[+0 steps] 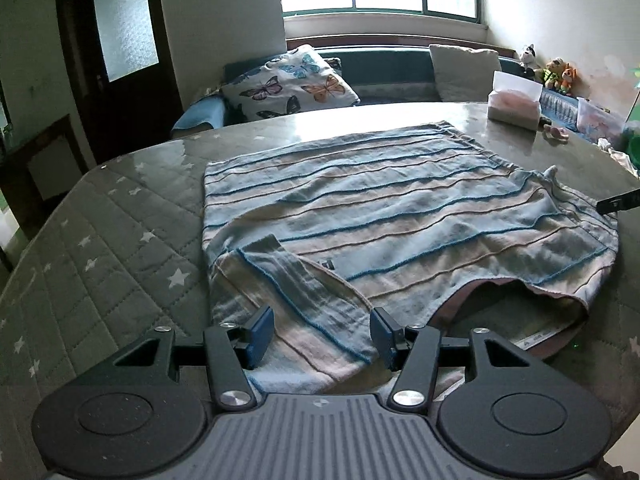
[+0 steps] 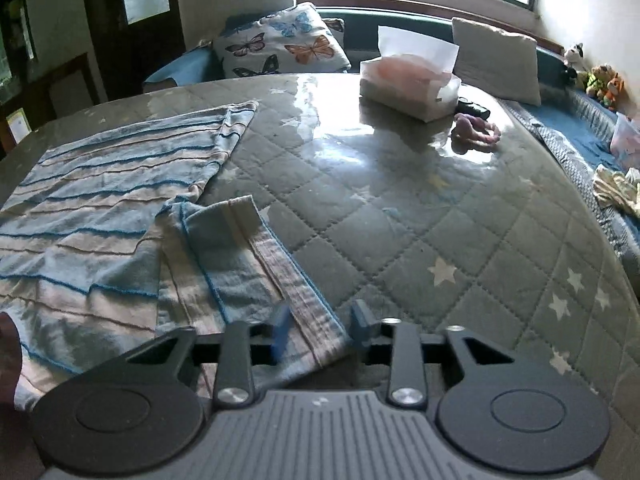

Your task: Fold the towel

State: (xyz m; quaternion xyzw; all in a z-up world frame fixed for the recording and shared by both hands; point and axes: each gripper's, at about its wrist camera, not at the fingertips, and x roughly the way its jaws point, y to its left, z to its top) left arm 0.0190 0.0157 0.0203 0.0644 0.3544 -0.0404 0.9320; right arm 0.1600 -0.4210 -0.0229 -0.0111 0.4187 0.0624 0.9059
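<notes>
Left fingers (image 1: 322,336) wide, straddling towel (image 1: 380,208) corner; right fingers (image 2: 322,330) apart astride hem.

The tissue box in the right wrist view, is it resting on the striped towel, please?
No, the tissue box stands on the bare quilted table cover, apart from the striped towel.

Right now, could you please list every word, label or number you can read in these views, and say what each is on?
None can be read.
Small dark tag on the blue and beige striped cotton towel: too small and blurred.
Strip at the towel's near hem: marks blurred.
White plastic-wrapped tissue pack: no print can be made out.
</notes>
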